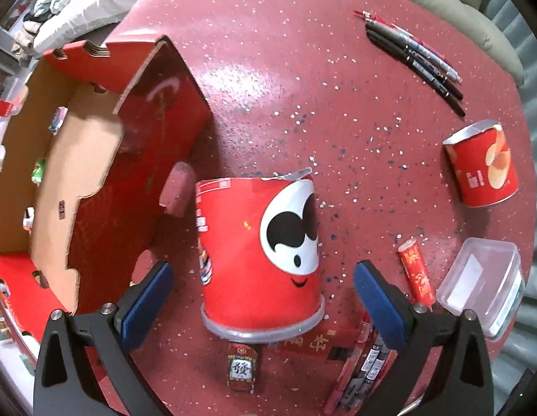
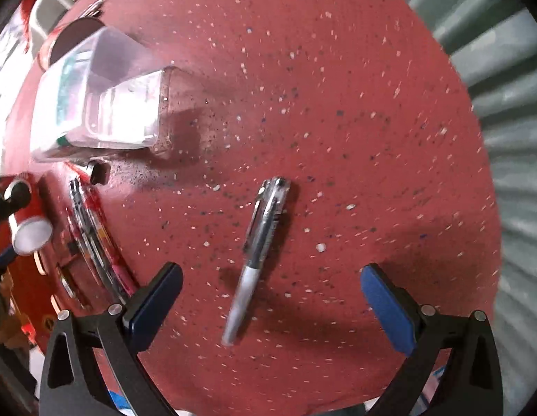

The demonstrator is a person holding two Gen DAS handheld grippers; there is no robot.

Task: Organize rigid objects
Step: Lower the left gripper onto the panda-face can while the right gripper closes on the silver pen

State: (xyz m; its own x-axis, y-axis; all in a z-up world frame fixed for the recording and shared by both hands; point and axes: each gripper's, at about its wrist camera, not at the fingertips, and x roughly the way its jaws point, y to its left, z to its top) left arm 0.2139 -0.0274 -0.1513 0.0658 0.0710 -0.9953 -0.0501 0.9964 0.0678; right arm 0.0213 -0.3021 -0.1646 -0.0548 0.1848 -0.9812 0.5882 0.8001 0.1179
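A big red chip can (image 1: pixel 260 253) with a white cartoon face lies on the red speckled table (image 1: pixel 268 69), its grey rim toward me. My left gripper (image 1: pixel 263 298) is open, one blue pad on each side of the can, neither touching it. A red cardboard box (image 1: pixel 95 159) with its flaps up stands to the left. In the right wrist view a silver and white pen (image 2: pixel 258 253) lies on the table between the pads of my open right gripper (image 2: pixel 270 303), apart from both.
A smaller red chip can (image 1: pixel 483 163) lies at the right, several pens (image 1: pixel 417 59) at the far right. A clear plastic container (image 1: pixel 483 277), (image 2: pixel 105 97), a red paper tube (image 1: pixel 416 274), more pens (image 1: pixel 365 364), (image 2: pixel 95 239) and a small tile (image 1: pixel 241 369) lie near.
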